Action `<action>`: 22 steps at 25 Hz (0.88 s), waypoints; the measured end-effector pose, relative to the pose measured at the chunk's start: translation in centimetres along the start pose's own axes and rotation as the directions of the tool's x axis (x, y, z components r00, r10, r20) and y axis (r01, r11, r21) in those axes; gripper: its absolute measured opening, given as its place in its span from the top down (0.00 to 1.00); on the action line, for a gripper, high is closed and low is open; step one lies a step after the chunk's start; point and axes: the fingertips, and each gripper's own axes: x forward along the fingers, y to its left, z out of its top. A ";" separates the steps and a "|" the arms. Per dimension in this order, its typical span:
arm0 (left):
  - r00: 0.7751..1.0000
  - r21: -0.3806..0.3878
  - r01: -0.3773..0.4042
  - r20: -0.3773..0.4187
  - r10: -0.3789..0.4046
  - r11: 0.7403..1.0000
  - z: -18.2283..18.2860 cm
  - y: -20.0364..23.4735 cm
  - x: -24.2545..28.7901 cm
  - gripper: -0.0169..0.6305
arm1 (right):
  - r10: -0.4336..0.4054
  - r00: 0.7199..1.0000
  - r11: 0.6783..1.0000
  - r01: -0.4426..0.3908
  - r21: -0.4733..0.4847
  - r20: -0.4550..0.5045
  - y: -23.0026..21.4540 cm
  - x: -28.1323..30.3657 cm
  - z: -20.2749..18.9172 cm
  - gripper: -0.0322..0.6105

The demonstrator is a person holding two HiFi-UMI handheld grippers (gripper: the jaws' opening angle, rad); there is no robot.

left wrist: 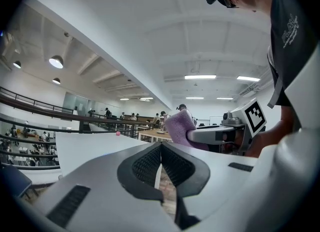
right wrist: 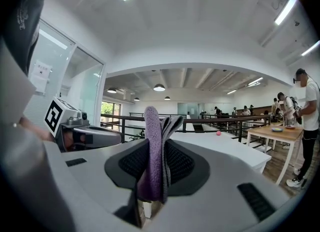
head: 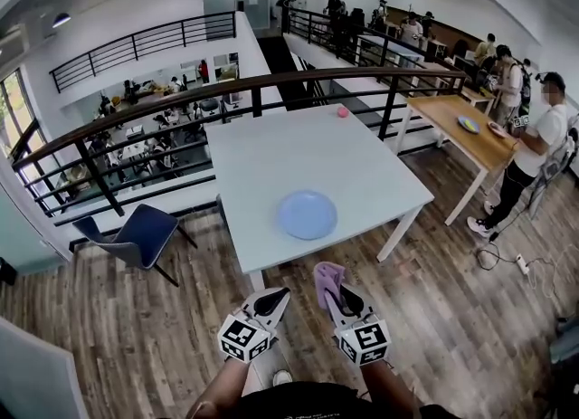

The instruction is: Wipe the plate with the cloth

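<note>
R gripper (right wrist: 160, 148) jaws clamped on purple cloth (right wrist: 151, 126), L gripper (left wrist: 160, 162) jaws together, blue plate (head: 307, 214) on table (head: 271, 150)

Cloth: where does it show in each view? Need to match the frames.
Head view: cloth at bottom centre, pinched in the right tool.
Left gripper view: right of centre, sticking out of that tool, seen side-on.
Right gripper view: dead centre, upright between the jaws.
Shared landmark: pink ball on the white table, visible in all three views.

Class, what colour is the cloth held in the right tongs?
Purple; the cloth shows best in the right gripper view.
</note>
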 end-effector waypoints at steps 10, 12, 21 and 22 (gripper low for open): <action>1.000 0.019 -0.008 -0.029 0.008 1.000 -0.1 5.3 1.4 0.95 | 0.033 0.999 0.999 -0.033 -0.013 -0.036 0.5 5.5 -0.2 0.79; 0.999 0.016 -0.008 -0.036 0.008 1.000 -0.2 6.0 2.5 0.95 | 0.047 0.999 0.999 -0.047 0.003 -0.020 -0.2 6.4 0.2 0.79; 1.000 0.045 -0.020 -0.022 0.021 0.999 0.5 10.0 8.8 0.95 | 0.105 0.994 0.994 -0.106 -0.017 -0.017 -4.9 13.5 1.1 0.79; 0.999 0.045 -0.027 -0.022 0.028 0.999 0.6 10.4 9.6 0.95 | 0.113 0.993 0.993 -0.113 -0.017 -0.018 -5.5 14.1 1.2 0.79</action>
